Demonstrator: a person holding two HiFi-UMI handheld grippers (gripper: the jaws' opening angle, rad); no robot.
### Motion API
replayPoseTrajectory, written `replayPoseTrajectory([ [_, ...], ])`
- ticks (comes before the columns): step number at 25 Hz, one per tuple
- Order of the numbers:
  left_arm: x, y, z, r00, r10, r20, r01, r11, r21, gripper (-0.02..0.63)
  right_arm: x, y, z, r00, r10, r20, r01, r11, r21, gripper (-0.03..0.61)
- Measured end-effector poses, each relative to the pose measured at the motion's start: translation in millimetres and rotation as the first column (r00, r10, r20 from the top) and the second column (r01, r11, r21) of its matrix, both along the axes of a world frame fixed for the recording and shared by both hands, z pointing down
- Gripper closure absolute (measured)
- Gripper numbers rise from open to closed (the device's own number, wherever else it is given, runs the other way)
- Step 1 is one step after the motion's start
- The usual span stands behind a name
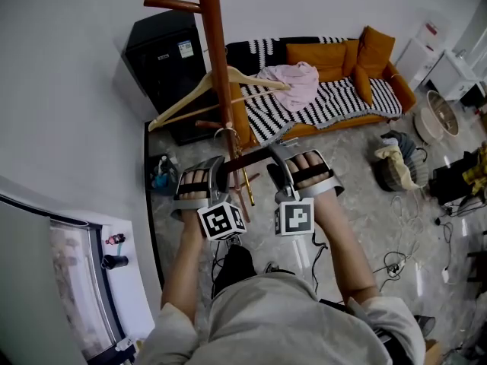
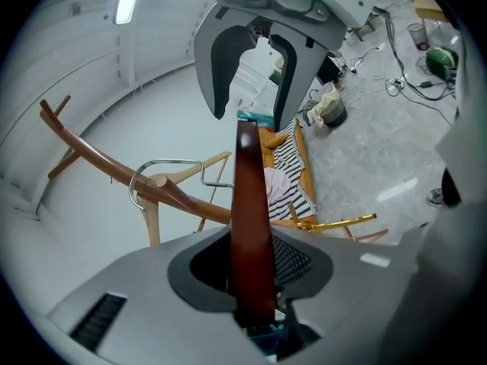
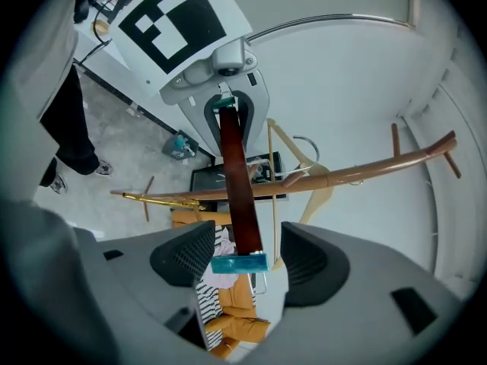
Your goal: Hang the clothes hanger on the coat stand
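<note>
1. Hook of the clothes hanger [image 1: 255,77] is sitting behind the coat stand [image 1: 214,44] pole in the head view, so its seat is not showing there. The stand's top is running out of frame, and the hands are covering its foot.
2. Hands are also covering most of the dark red-brown bar [image 3: 237,181] in that view. Only a short middle stretch is showing between the two grippers. What the bar is cannot be told.
3. Room: grey stone-look floor [image 1: 350,166] is carrying loose cables [image 1: 396,265]. A black cabinet [image 1: 163,67] is standing against the white wall [image 1: 68,90]. An orange sofa [image 1: 335,55] is carrying a striped throw [image 1: 335,97] and a pink garment [image 1: 293,78].
4. Left gripper view is showing what the head view is not. The hanger's metal hook [image 2: 175,161] is looping over the stand where a peg branches off, so the light-wood hanger is hanging on the stand, apart from both grippers.
5. In that same view the left gripper [image 2: 251,243] is pinching one end of the bar, with the pads against its sides.
6. Right gripper view is showing the right gripper [image 3: 240,243] with its jaws spread. The bar's teal-capped end is lying between them, with a gap on each side.
</note>
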State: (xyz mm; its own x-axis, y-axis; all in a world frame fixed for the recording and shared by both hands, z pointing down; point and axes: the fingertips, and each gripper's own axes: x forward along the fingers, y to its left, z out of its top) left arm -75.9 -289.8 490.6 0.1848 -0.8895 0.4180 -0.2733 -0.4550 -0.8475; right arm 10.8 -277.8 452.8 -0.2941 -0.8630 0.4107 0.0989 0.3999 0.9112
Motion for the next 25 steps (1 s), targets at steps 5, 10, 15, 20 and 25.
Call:
replayPoseTrajectory([
  [5,-2,3,-1,0.998,0.021,0.058,-0.022,1.000,0.021,0.490,-9,-14,11,1.000,-0.015,-0.016,0.015,0.999,0.031,0.318],
  [10,-2,6,-8,0.997,0.052,0.061,-0.055,0.997,0.045,0.491,-16,-20,20,1.000,-0.015,0.000,0.015,1.000,-0.004,0.318],
  [15,3,10,-15,0.993,0.092,0.070,-0.097,0.993,0.067,0.491,-14,-29,25,1.000,0.001,0.008,-0.001,1.000,0.007,0.318],
  [20,4,8,-14,0.991,0.104,0.084,-0.109,0.992,0.067,0.490,-12,-33,17,1.000,0.003,0.007,-0.003,0.998,0.065,0.456],
  [25,2,-3,-14,0.992,0.092,0.091,-0.098,0.993,0.066,0.491,-11,-41,13,1.000,0.020,-0.011,-0.019,0.996,0.084,0.457],
])
